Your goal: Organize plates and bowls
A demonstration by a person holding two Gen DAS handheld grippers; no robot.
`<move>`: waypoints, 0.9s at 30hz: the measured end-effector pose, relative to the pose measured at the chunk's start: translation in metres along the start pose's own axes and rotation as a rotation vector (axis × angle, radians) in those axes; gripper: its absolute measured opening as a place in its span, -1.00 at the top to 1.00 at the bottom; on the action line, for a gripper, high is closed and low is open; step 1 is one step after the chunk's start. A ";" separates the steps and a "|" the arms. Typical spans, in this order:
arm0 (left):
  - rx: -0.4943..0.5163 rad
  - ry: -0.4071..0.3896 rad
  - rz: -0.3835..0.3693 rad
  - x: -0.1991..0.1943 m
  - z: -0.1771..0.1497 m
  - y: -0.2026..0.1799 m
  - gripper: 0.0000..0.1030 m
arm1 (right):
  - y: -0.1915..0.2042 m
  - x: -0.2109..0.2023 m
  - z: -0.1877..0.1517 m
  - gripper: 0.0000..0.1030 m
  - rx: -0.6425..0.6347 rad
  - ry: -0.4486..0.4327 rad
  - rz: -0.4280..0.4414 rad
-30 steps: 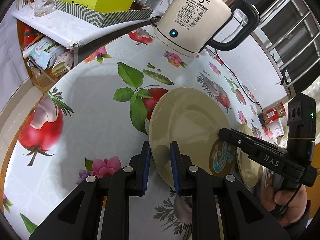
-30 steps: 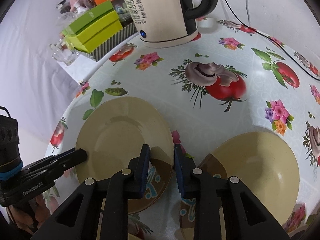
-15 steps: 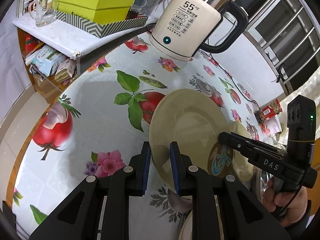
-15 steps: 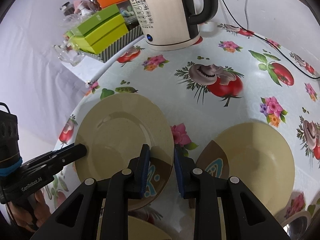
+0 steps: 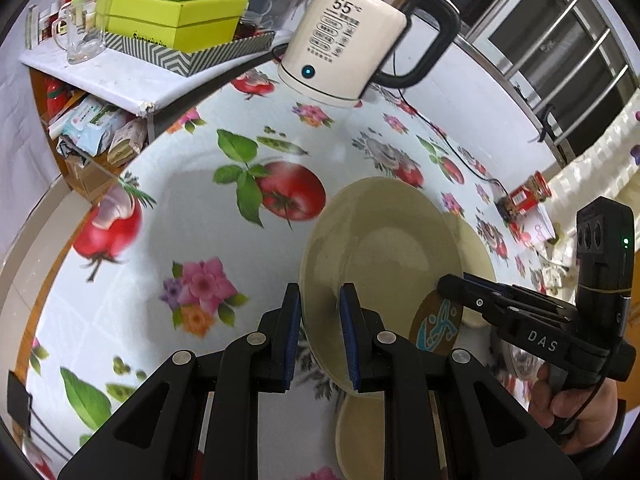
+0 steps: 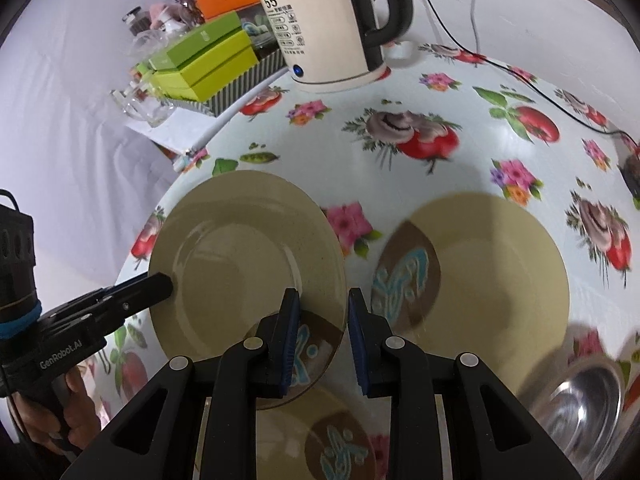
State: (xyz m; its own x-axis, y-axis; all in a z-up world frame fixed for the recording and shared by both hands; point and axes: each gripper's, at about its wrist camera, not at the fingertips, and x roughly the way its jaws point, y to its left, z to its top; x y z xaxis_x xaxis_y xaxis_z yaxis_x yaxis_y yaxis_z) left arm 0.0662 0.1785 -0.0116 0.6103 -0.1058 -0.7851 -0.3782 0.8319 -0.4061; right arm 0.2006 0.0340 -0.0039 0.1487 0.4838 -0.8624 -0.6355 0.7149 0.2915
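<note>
A beige plate (image 5: 380, 248) with a brown and blue patch hangs tilted above the flowered tablecloth. My left gripper (image 5: 320, 320) is shut on its left rim. In the right wrist view the same plate (image 6: 244, 256) has my right gripper (image 6: 322, 320) shut on its rim beside the patch. The left gripper (image 6: 164, 280) shows on the opposite rim, and the right gripper (image 5: 448, 284) shows on the far rim in the left wrist view. A second matching plate (image 6: 480, 272) lies on the table to the right. A third plate (image 6: 320, 432) lies under the held one.
A cream electric kettle (image 6: 320, 28) stands at the table's back with its cord running right. Green boxes (image 5: 180, 20) and glassware sit on a side shelf. A steel bowl (image 6: 576, 404) is at the lower right, a red jar (image 5: 524, 200) at the far edge.
Both grippers have risen with the plate between them, away from the kettle. The table looks farther off, and a third plate has come into view beneath the held one.
</note>
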 end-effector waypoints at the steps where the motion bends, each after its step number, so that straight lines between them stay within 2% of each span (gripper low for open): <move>1: 0.004 0.006 -0.002 0.000 -0.004 -0.002 0.61 | -0.001 -0.002 -0.004 0.55 0.004 0.001 -0.001; 14: 0.048 0.065 -0.006 -0.005 -0.045 -0.019 0.61 | -0.011 -0.019 -0.058 0.55 0.050 0.031 -0.011; 27: 0.072 0.103 -0.006 -0.008 -0.070 -0.028 0.61 | -0.015 -0.027 -0.090 0.54 0.072 0.048 -0.017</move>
State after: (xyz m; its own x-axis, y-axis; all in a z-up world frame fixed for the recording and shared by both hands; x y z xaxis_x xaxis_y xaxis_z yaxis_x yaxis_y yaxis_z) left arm 0.0229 0.1178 -0.0264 0.5362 -0.1633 -0.8281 -0.3213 0.8678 -0.3791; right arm 0.1375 -0.0353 -0.0223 0.1209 0.4479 -0.8859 -0.5771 0.7578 0.3044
